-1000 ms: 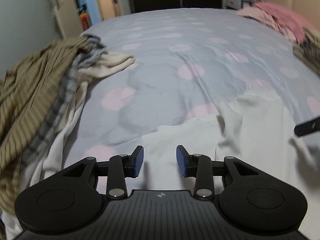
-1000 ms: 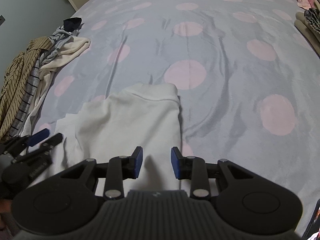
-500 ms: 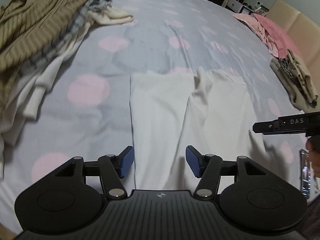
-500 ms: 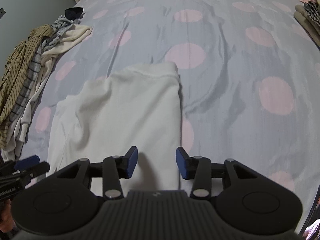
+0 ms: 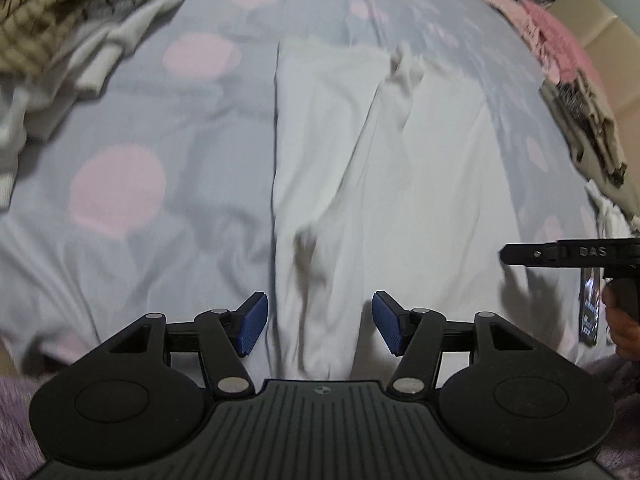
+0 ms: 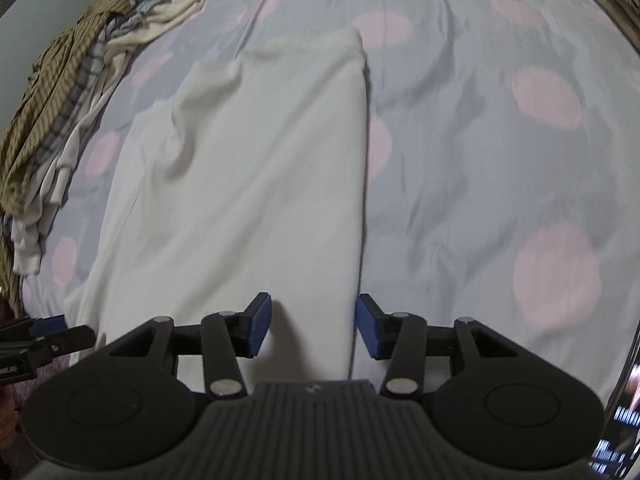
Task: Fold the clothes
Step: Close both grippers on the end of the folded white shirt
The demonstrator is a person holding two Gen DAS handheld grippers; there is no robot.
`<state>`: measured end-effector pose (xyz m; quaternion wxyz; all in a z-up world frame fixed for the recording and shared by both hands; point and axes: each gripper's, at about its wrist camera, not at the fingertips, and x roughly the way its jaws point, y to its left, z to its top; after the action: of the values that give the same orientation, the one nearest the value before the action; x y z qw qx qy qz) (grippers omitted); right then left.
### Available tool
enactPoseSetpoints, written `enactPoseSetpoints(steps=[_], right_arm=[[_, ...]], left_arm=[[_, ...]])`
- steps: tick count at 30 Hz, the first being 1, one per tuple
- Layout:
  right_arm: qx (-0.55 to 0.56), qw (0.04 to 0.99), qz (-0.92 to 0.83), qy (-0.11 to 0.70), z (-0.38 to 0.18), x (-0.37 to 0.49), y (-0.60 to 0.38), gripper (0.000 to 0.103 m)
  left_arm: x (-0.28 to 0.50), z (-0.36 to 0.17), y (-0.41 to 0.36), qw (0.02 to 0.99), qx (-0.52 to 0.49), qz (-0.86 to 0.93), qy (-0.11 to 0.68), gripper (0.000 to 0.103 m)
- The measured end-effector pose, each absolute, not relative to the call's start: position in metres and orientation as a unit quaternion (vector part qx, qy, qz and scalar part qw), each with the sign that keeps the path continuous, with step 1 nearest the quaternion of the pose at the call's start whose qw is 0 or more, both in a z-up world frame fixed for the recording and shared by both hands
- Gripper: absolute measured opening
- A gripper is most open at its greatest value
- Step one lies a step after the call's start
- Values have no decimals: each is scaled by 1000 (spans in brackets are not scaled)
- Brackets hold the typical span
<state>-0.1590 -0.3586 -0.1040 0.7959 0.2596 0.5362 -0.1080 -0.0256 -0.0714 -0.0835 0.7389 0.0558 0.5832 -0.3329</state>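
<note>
Striped brown and checked grey clothes, heaped [image 6: 68, 92], lie along the left edge of the bed, a cream top mixed in. Bedsheet [image 5: 168, 128] is pale blue-grey with pink dots, a bit creased. White garment [image 5: 360, 168] lies mid-bed, folded lengthwise into a long panel, straight fold edges both sides, some wrinkles and a bunched bit at the far end. Near end of it reaches down to both tools.

Left gripper [image 5: 316, 328] points steeply down over the garment's near left edge; jaws spread wide, just been opening, blue pads clear of the cloth, nothing pinched. Cloth sits below the gap, not clamped.

Right gripper [image 6: 313, 326] hangs over the garment's near right fold edge, jaws parted about halfway, just been opening too, pads not pressing anything. Fold edge runs up between the pads.

Far right: pink clothes [image 5: 548, 36] and a tan folded stack [image 5: 592, 120] at the bed's edge. Right tool's finger and a hand [image 5: 622, 320] show at the right of the left view.
</note>
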Motion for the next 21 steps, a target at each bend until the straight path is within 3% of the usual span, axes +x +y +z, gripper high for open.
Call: enactPoseSetpoints(steps=[19,21], right_arm=[[331,758,-66,558,-125,-233,-324,51],[329,759,-70,558,-127,-229,-321,47]], left_arm=[[-45,-106,-64,706,73,-337,619,50],[-45,-107,-66,708,78,-338,615,47]])
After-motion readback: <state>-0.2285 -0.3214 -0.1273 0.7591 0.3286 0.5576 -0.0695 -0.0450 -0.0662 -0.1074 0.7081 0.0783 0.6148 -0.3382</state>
